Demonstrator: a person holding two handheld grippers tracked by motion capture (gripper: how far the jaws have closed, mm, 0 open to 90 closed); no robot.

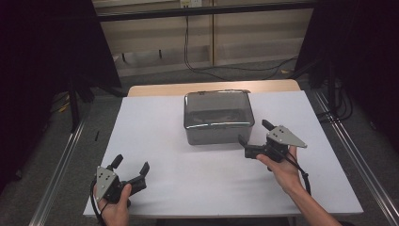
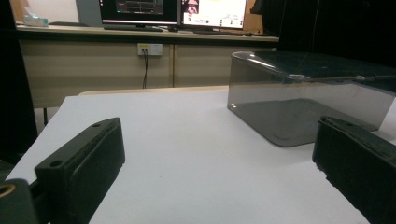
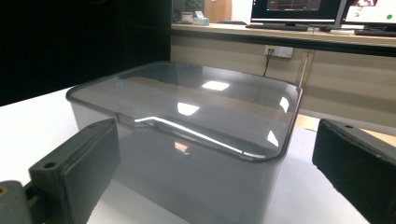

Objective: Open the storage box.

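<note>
right hand-held gripper (image 1: 254, 137) sits just beside the smoky grey plastic box (image 1: 219, 117), jaws spread wide and holding nothing, pointed at the box's near right corner. the box is a rounded-corner rectangle with translucent walls and a glossy flat lid that catches the ceiling lights; it sits straight ahead of this gripper, close up. left hand-held gripper (image 1: 131, 165) is well apart from the box, which lies ahead and to its right; its blocky matte black jaws are also wide, nothing between them, low over the smooth white sheet on the table (image 1: 155, 136).
</note>
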